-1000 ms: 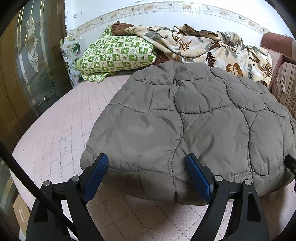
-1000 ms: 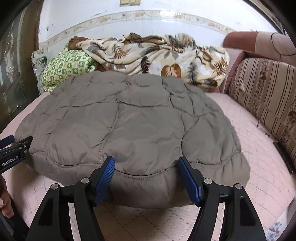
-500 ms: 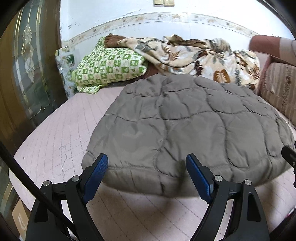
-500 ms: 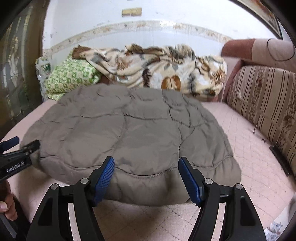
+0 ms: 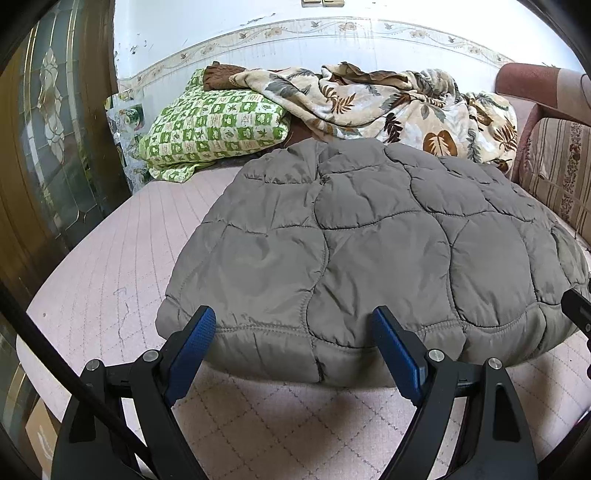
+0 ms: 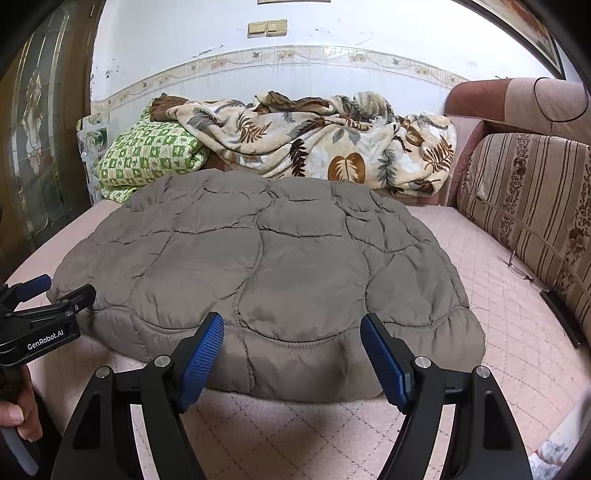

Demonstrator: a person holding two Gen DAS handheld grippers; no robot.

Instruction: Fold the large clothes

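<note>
"GenRobot.AI" lettering on left gripper (image 6: 55,291)

A pink quilted mattress cover (image 6: 491,295) fills the foreground. At its far end a green checked pillow (image 6: 147,158) lies on the left, and a leaf-print blanket (image 6: 314,140) is heaped just to the pillow's right, partly over it. On the mattress's right side stands a striped sofa cushion (image 6: 532,199). Behind the pillow, the white wall carries a flower border (image 5: 332,31) and a light switch (image 6: 266,28).

two low wrist views side by side, both facing the same quilted jacket (image 5: 369,251) up close
</note>
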